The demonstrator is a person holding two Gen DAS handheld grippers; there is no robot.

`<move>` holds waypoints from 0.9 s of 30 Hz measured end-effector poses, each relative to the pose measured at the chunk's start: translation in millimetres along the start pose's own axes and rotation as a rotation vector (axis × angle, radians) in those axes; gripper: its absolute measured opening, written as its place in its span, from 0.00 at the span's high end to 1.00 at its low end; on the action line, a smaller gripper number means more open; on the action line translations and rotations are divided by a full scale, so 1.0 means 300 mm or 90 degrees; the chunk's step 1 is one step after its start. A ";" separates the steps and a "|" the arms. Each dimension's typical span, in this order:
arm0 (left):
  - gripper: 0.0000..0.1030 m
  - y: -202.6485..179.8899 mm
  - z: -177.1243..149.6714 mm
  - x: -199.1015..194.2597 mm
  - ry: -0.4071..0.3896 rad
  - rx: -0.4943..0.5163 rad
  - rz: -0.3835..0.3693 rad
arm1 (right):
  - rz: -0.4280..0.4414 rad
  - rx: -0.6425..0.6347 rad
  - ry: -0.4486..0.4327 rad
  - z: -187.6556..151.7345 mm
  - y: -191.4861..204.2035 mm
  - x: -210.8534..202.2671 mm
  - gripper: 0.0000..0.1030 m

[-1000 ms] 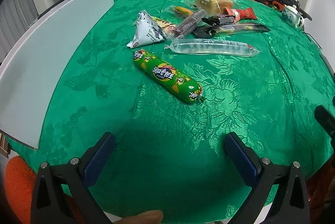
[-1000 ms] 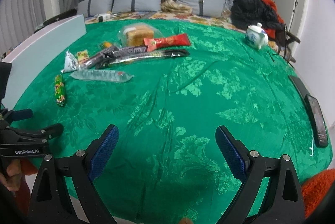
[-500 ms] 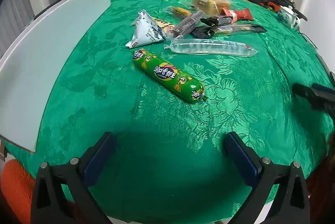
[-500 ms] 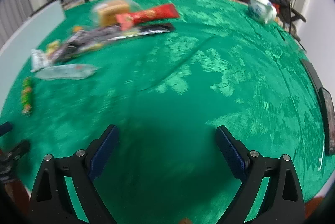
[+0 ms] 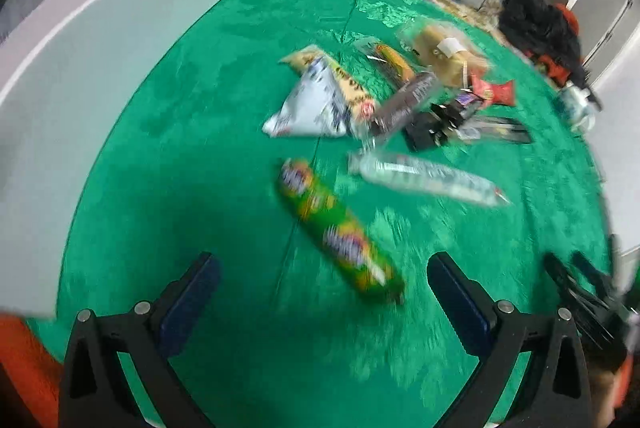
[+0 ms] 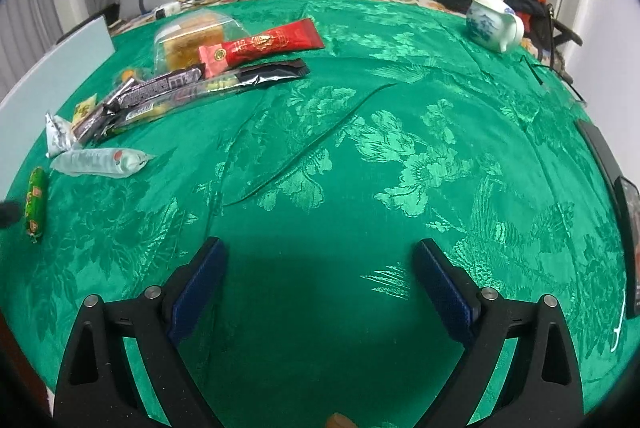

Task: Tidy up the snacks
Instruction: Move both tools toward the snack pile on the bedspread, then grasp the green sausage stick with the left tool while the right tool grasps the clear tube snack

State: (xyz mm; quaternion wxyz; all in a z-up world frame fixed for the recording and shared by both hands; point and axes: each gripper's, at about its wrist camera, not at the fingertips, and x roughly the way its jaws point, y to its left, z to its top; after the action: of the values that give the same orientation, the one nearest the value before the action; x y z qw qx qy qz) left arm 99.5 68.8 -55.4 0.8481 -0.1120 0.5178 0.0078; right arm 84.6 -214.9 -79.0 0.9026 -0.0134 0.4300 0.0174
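Note:
Several snacks lie on a green patterned tablecloth [image 6: 360, 156]. A green sausage stick [image 5: 340, 232] lies just ahead of my left gripper [image 5: 320, 268], which is open and holds nothing. Behind it are a clear long packet [image 5: 428, 180], a white triangular pouch [image 5: 308, 104] and dark bars [image 5: 404, 104]. In the right wrist view, a red packet [image 6: 260, 46], a bagged bread [image 6: 192, 36], dark bars [image 6: 160, 92], the clear packet [image 6: 100, 162] and the sausage [image 6: 34, 204] lie at the left. My right gripper [image 6: 318, 260] is open over bare cloth.
A grey-white board [image 5: 80, 76] stands along the table's left edge. A white-and-blue teapot [image 6: 494, 24] sits at the back right. Dark flat devices [image 6: 628, 212] lie at the right edge. The other gripper [image 5: 580, 292] shows at the left view's right edge. Cushions and clothes lie behind.
The left gripper has moved forward and swung left toward the sausage stick; its view is blurred. The right gripper has risen and steadied. Both stay open.

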 end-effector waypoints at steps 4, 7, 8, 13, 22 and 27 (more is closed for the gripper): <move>0.08 -0.012 0.021 0.051 0.004 0.021 0.057 | 0.000 0.000 0.000 -0.001 0.000 0.000 0.06; 0.08 0.024 0.018 0.034 0.005 0.044 0.058 | 0.000 0.000 0.000 -0.001 0.000 0.001 0.06; 0.08 0.046 0.014 0.017 0.001 0.052 0.060 | 0.000 0.000 0.000 -0.001 0.001 0.001 0.06; 0.15 0.101 0.024 -0.019 -0.006 0.102 0.061 | -0.002 0.002 0.001 0.003 -0.002 0.000 0.06; 0.66 0.006 0.032 0.028 0.013 0.184 0.038 | -0.002 0.002 0.000 0.003 -0.002 -0.001 0.06; 0.79 0.059 0.021 0.002 0.015 0.141 0.000 | 0.003 -0.002 0.020 0.004 0.002 -0.006 0.07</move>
State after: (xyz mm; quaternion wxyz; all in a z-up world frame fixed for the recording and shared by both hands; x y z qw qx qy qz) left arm 102.9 87.4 -56.3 0.8493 -0.0177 0.5251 -0.0506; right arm 84.3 -214.4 -76.8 0.8957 -0.0138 0.4441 0.0197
